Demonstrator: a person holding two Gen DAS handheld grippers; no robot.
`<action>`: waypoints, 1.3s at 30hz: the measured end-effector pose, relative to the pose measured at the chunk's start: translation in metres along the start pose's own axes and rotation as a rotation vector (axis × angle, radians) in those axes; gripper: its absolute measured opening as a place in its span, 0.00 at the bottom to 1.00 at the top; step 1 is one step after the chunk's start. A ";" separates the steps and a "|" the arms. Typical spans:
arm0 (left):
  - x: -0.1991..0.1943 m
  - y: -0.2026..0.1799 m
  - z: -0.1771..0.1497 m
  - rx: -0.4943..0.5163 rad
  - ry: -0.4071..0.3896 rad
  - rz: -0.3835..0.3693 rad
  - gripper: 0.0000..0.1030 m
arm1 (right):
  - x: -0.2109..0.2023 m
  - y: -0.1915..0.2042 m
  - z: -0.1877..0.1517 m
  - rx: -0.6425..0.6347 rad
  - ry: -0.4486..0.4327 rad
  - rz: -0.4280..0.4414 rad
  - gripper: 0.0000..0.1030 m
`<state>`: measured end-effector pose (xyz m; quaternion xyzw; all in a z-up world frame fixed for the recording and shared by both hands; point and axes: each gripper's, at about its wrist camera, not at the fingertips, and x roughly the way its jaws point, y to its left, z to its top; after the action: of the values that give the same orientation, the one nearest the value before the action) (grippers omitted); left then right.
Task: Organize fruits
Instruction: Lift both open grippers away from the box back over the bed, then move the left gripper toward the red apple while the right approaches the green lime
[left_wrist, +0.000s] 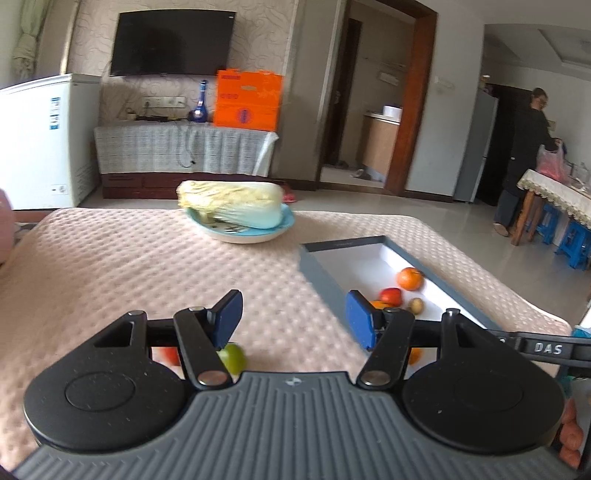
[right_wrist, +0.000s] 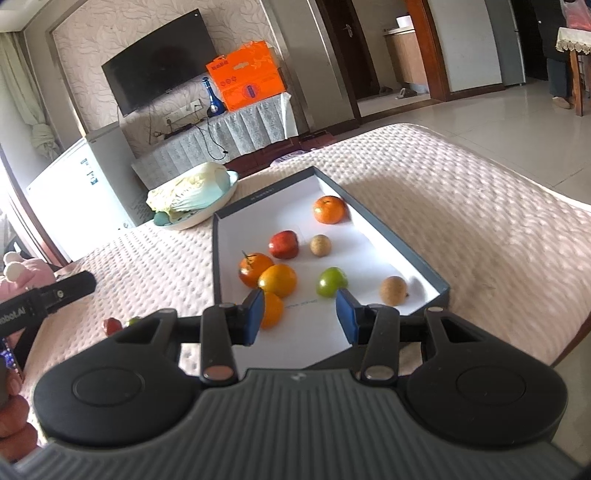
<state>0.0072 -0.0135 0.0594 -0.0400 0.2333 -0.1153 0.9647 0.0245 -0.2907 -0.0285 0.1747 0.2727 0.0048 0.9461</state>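
most fruit is already laid in the box (right_wrist: 402, 236), while a green fruit (left_wrist: 233, 357) and a red fruit (left_wrist: 169, 355) are left on the bedspread (left_wrist: 110, 266), under the spread, empty left gripper (left_wrist: 291, 321); right gripper (right_wrist: 300, 314) also spread, empty.

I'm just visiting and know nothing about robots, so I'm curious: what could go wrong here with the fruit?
1. The small green fruit and small red fruit lie loose on the quilted pink cover, outside the shallow grey box; a nudge from the open left claw may roll them.
2. The open right claw hovers over crowded oranges; it could bump neighbours.
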 end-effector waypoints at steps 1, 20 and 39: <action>-0.002 0.005 0.000 -0.001 -0.001 0.014 0.65 | 0.001 0.003 -0.001 -0.004 0.000 0.004 0.44; -0.022 0.127 0.004 -0.147 0.011 0.188 0.65 | 0.052 0.143 -0.035 -0.371 0.076 0.276 0.42; 0.003 0.103 -0.004 -0.056 0.074 0.119 0.65 | 0.091 0.171 -0.037 -0.410 0.091 0.224 0.44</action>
<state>0.0284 0.0853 0.0413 -0.0488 0.2740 -0.0527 0.9590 0.0975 -0.1085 -0.0478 0.0078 0.2873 0.1731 0.9420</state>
